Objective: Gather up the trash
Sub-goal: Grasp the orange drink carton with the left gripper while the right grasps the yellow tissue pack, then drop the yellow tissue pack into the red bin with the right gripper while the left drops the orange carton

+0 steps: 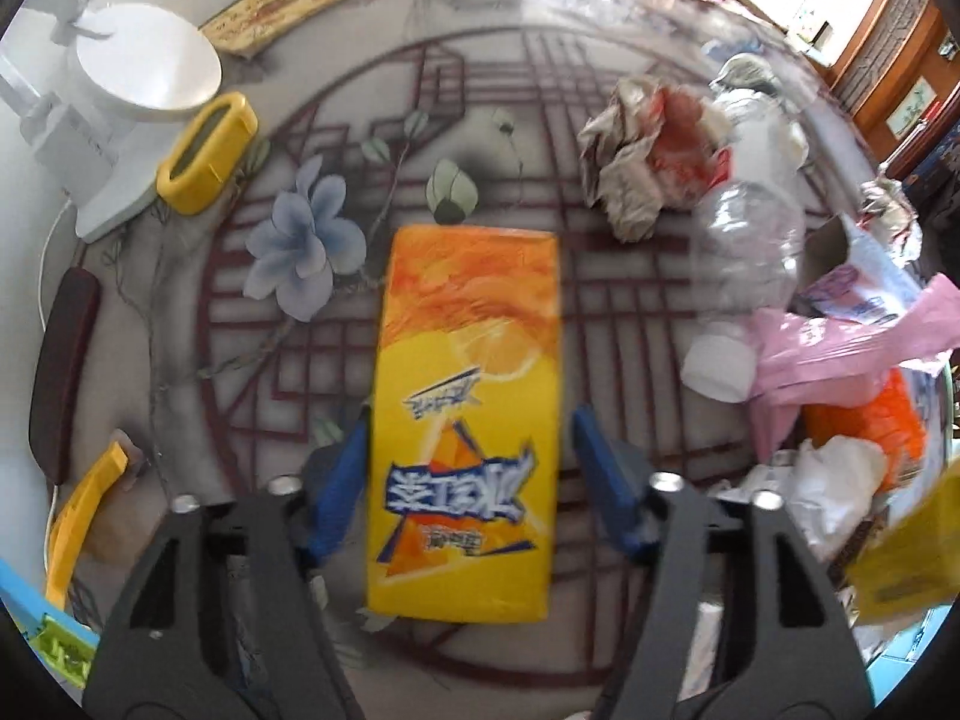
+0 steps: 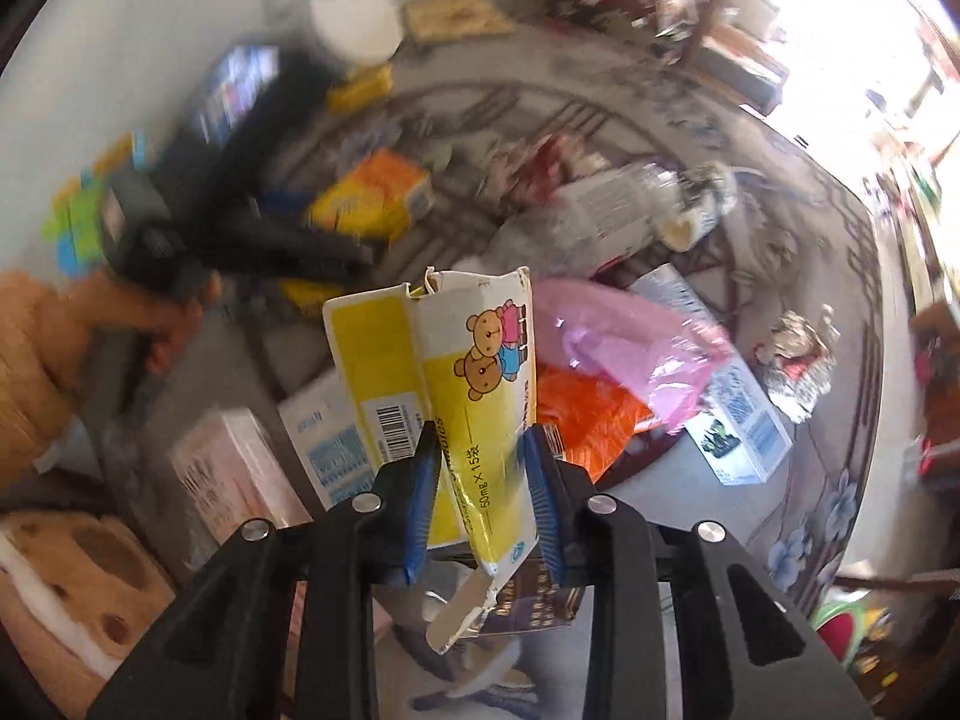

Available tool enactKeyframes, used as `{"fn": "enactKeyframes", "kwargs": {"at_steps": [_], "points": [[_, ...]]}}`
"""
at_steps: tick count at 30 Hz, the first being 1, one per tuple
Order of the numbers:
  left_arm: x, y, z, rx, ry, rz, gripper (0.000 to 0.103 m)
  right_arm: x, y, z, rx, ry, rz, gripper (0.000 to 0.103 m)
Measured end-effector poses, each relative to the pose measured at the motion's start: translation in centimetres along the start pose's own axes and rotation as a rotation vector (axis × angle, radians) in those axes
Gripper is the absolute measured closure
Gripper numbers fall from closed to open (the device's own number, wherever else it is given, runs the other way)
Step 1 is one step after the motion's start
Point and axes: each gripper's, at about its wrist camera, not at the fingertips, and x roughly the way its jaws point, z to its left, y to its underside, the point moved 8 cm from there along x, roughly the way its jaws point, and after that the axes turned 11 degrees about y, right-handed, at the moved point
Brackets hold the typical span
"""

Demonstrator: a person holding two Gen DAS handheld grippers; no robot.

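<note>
Straddling a yellow-orange drink carton, the left gripper stands wide: its blue pads sit either side of the carton, the left pad at the carton's edge, the right pad apart from it, so no grip is made. The carton lies flat on the patterned glass table, its print upside down in this view. Near it to the right lie a crumpled wrapper, a clear plastic bottle and a pink plastic bag. A yellow holder and a white fan base stand at the far left.

The right gripper is clamped narrow on a flattened yellow-and-white box printed with cartoon bears; the box stands upright between the pads, held above the litter. Below it show the pink bag, an orange bag and a white-and-blue box. The right view is blurred; finer detail cannot be read.
</note>
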Motion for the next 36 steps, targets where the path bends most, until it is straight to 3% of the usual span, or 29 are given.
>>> {"fn": "enactKeyframes", "kwargs": {"at_steps": [5,10,16,23,29,36], "points": [[-1.2,0.1,0.7,-0.037,-0.008,-0.048,0.047,-2.7,-0.9,-2.5,0.182,-0.01,-0.109,0.074],[-5.6,-0.1,-0.5,-0.036,-0.008,-0.138,0.047,-5.8,-0.1,-5.0,0.362,-0.047,-0.196,0.073],[-10.1,-1.7,-6.4,0.023,0.042,-0.243,0.047,-7.9,3.8,-11.0,0.565,0.001,-0.252,0.073],[-11.4,-2.7,-16.4,0.139,0.134,-0.286,0.047,-7.7,13.4,-22.9,0.843,0.152,-0.204,0.072],[-9.7,-1.4,-25.6,0.227,0.201,-0.25,0.047,-7.0,25.2,-33.7,1.006,0.406,-0.07,0.071],[-8.0,0.6,-36.1,0.329,0.29,-0.207,0.047,-6.4,32.0,-39.5,1.089,0.489,-0.003,0.067]]}}
